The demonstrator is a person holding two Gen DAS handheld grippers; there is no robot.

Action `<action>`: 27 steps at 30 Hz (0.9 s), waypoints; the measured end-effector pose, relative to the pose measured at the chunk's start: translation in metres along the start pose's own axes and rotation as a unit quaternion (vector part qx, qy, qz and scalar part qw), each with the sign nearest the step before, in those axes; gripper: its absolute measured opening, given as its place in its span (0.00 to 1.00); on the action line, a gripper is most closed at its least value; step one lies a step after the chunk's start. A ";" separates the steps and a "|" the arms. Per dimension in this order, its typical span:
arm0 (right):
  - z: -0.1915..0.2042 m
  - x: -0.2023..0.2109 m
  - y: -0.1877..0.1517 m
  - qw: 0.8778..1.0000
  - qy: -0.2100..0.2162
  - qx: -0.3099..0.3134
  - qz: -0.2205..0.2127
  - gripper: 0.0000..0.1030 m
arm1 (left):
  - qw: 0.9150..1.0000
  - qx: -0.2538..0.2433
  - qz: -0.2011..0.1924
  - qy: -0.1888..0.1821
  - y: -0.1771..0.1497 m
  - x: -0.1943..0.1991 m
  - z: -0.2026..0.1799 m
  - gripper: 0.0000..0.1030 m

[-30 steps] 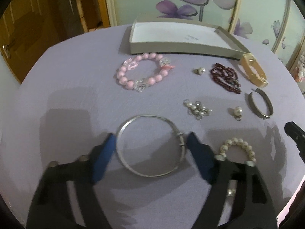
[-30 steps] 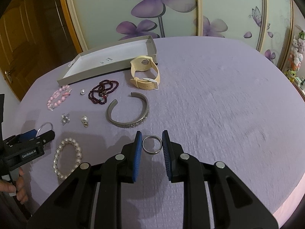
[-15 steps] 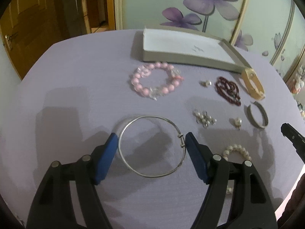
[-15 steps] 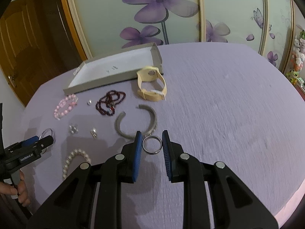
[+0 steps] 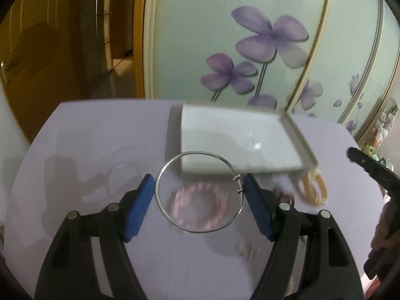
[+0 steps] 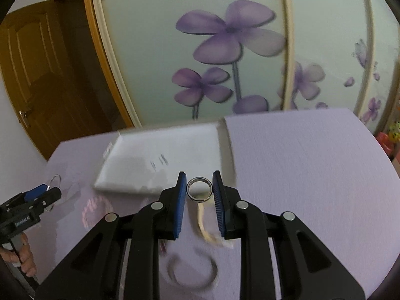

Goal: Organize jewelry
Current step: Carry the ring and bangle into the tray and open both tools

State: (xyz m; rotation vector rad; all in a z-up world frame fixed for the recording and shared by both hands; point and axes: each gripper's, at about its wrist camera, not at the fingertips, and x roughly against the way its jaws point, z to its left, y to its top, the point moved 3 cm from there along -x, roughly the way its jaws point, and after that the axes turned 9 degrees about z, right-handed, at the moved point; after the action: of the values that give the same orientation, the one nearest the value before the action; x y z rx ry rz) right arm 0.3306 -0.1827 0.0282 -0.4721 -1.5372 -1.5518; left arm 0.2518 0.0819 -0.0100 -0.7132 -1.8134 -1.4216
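Silver wire bangle [image 5: 198, 192] between blue pads [image 5: 140, 207] on a black gripper frame; silver ring [image 6: 199, 189] likewise. White tray [image 5: 240, 140] on a plain lilac tablecloth [image 6: 312, 175]. Pink bead bracelet [image 5: 200, 206], cream strap [image 5: 313, 187]. Pale green wall panel [image 6: 155, 57] printed with purple flowers; brown wooden door [image 6: 32, 75]

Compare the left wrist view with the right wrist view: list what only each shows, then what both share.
Only the left wrist view: the pink bead bracelet sharp enough to name, seen through the bangle in the left gripper.

Only the right wrist view: the ring clamped in the right gripper, the grey cuff, a wooden door.

Both: the white tray, the beige strap, the purple cloth, the flower panels.
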 end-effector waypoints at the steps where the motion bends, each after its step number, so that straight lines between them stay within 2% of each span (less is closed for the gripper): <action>1: 0.004 -0.006 0.008 1.000 0.003 0.002 0.001 0.22 | 1.000 0.000 -0.002 -0.003 0.008 -0.003 -0.002 0.70; 5: 0.022 -0.049 0.050 0.999 0.022 0.009 0.023 0.22 | 1.000 -0.011 -0.005 -0.008 0.052 -0.030 -0.018 0.70; 9: 0.027 -0.104 0.076 0.997 0.023 0.007 0.074 0.22 | 1.000 -0.030 0.003 -0.003 0.075 -0.061 -0.031 0.70; 12: 0.025 -0.144 0.079 0.992 0.017 0.001 0.123 0.22 | 0.999 -0.033 0.016 -0.004 0.088 -0.086 -0.034 0.70; 15: 0.024 -0.175 0.079 0.988 0.002 0.002 0.155 0.22 | 0.999 -0.034 0.032 -0.007 0.098 -0.110 -0.035 0.70; 20: 0.015 -0.199 0.077 0.986 -0.010 -0.010 0.168 0.22 | 0.998 -0.037 0.050 -0.011 0.103 -0.136 -0.036 0.70; 22: 0.010 -0.200 0.077 0.985 -0.006 -0.023 0.171 0.33 | 0.998 -0.039 0.056 -0.013 0.102 -0.143 -0.037 0.70; 23: 0.007 -0.197 0.075 0.984 0.002 -0.034 0.174 0.51 | 0.997 -0.039 0.058 -0.014 0.100 -0.144 -0.035 0.70; 24: 0.004 -0.195 0.075 0.984 0.006 -0.041 0.173 0.57 | 0.997 -0.039 0.060 -0.015 0.100 -0.147 -0.035 0.70; 27: -0.006 -0.172 0.070 0.987 0.014 -0.051 0.152 0.57 | 0.997 -0.040 0.067 -0.017 0.095 -0.153 -0.035 0.70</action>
State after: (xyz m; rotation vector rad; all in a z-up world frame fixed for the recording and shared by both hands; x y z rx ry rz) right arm 0.4805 -0.1238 -0.0648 -0.7051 -1.2984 -1.3950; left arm 0.4237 0.0715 -0.0730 -0.8898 -1.7078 -1.4075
